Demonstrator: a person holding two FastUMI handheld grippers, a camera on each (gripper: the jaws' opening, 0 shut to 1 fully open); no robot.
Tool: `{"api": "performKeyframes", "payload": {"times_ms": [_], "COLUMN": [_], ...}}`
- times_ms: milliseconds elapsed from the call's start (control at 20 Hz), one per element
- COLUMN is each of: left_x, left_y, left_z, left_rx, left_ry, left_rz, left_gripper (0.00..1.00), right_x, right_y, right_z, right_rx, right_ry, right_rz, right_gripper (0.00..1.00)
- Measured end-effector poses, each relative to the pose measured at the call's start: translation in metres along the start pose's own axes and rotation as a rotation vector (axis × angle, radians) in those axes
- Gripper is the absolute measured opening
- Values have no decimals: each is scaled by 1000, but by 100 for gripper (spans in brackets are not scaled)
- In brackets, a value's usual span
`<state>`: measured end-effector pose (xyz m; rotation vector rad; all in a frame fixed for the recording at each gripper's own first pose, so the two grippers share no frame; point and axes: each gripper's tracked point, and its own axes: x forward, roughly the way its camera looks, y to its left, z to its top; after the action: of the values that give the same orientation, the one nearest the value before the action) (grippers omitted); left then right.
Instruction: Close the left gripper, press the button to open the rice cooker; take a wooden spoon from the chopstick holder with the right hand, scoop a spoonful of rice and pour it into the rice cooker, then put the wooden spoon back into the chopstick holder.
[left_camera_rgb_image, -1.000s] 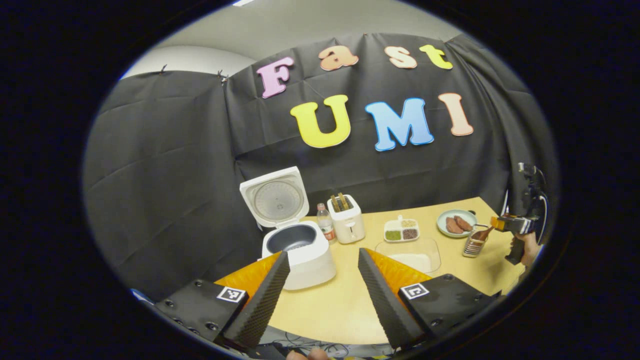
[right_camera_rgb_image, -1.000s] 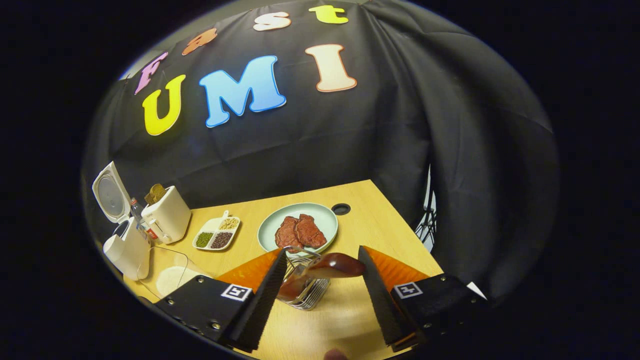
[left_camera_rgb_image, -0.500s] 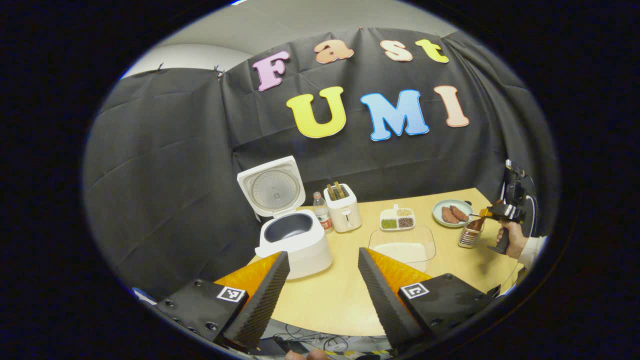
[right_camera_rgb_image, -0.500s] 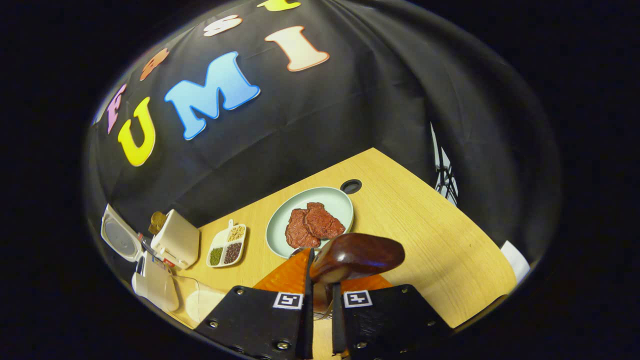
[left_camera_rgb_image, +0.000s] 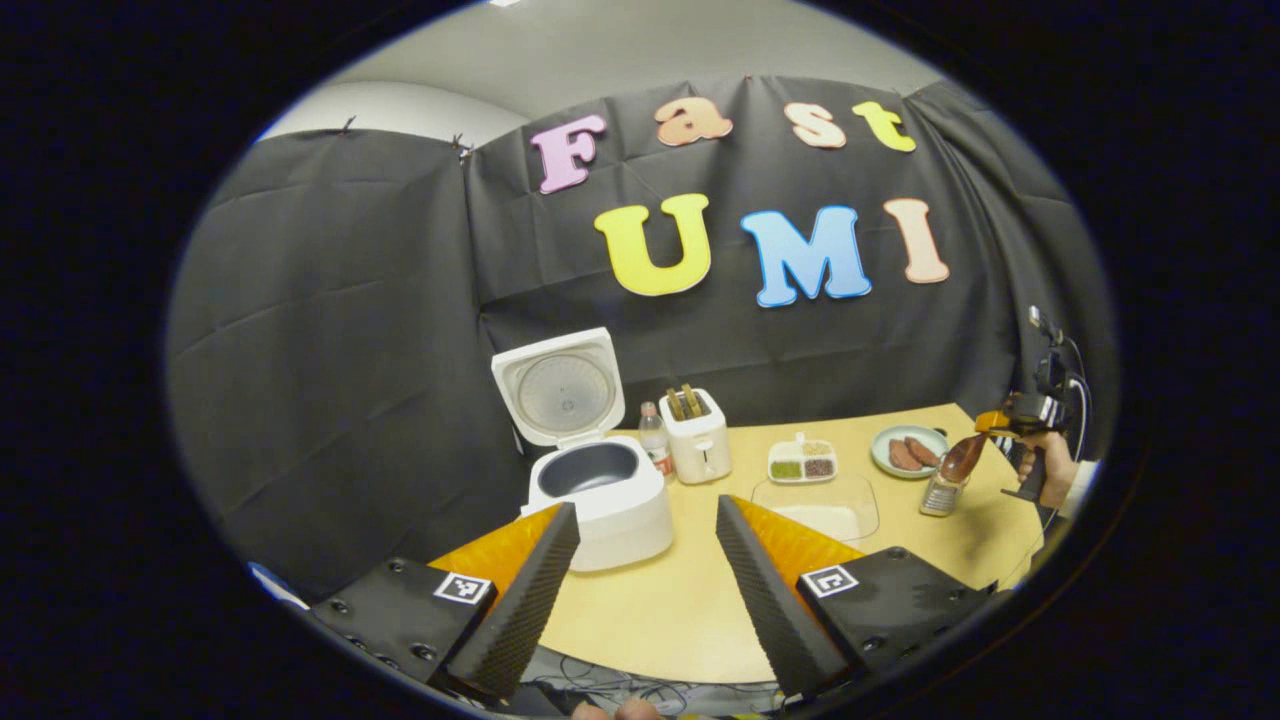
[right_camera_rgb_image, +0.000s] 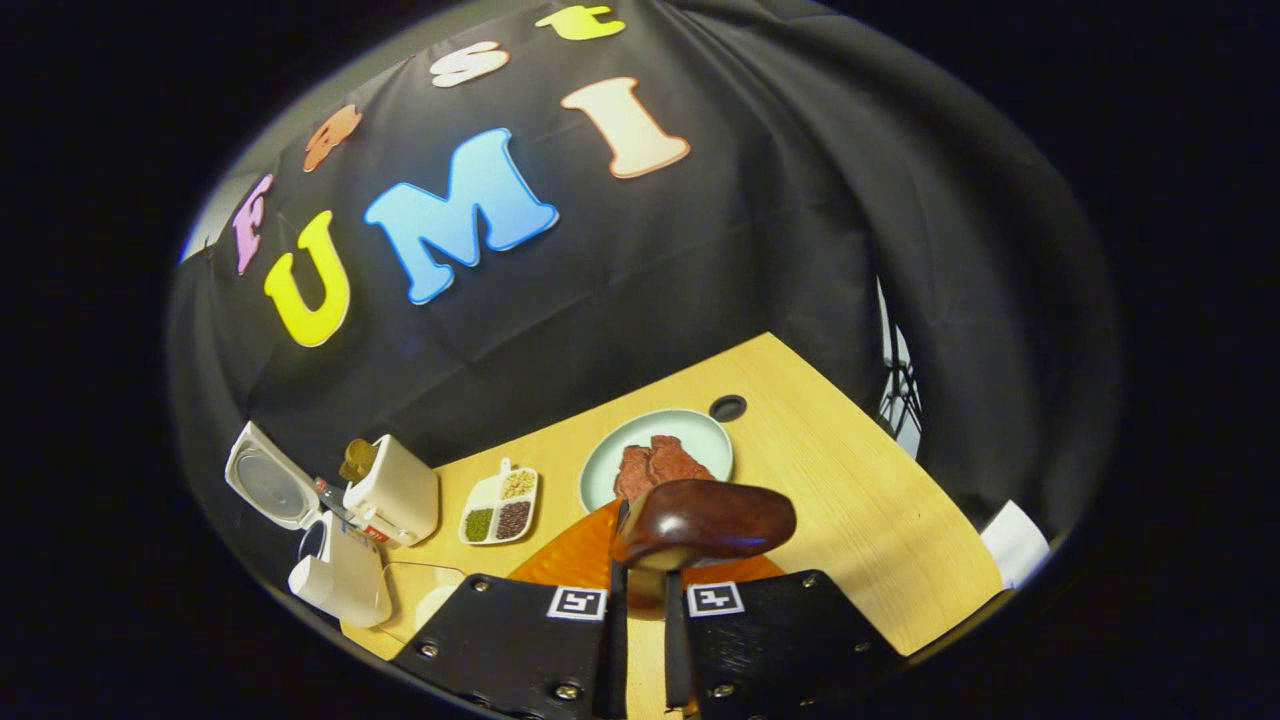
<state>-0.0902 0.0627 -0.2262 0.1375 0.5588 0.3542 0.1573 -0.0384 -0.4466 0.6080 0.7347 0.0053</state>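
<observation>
A: Your right gripper (right_camera_rgb_image: 640, 600) is clenching the wooden spoon (right_camera_rgb_image: 705, 520) by its handle, both fingers pressing on it, with the bowl end sticking out just past the tips. In the left gripper view the spoon is sitting right over the chopstick holder (left_camera_rgb_image: 940, 493); I cannot tell whether the handle is clear of the wires.

B: And where is the rice lying from there?

A: To your left. In the right gripper view the clear rice tray (right_camera_rgb_image: 420, 600) is showing low at the left edge, just beside the rice cooker (right_camera_rgb_image: 340, 585). In the left gripper view the tray is sitting between the cooker and the holder on the worktop (left_camera_rgb_image: 650, 610), so you are crossing only a short stretch.

B: Which hand is nearer?

A: Your left gripper (left_camera_rgb_image: 645, 555) is hanging released, jaws wide apart, back at the near edge, pointing between cooker and tray. It is nearer the cooker, but the right one is carrying the tool.

B: And the spoon's axis?

A: It is running along the gripper's own line, so I judge you are needing to tip the bowl downward toward the rice. The cooker's lid (left_camera_rgb_image: 560, 385) is standing open, upright at the back.
</observation>
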Motion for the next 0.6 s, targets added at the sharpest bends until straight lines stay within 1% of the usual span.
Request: {"api": "performKeyframes", "payload": {"times_ms": [100,200,400,450,500,600], "left_x": [-3,-7,-22,-27,-30,-35], "left_y": [9,25,65,75,84,106], "left_z": [3,2,-1,-3,-4,-13], "left_rx": [-23,-53,-124,-147,-162,-181], "left_ry": [-31,-56,-114,-129,-142,-132], "left_rz": [-13,-27,-50,-55,-54,-32], "left_gripper": [100,100,100,97,100,99], "right_x": [-18,-33,-55,-58,-60,-61], "right_y": [32,62,126,144,162,196], "right_z": [12,10,-8,-14,-22,-40], "right_rx": [-26,-53,-123,-153,-182,-237], "right_ry": [-6,3,32,32,41,67], "right_rz": [49,81,117,131,147,182], "right_gripper": [15,15,15,15,15,15]}}
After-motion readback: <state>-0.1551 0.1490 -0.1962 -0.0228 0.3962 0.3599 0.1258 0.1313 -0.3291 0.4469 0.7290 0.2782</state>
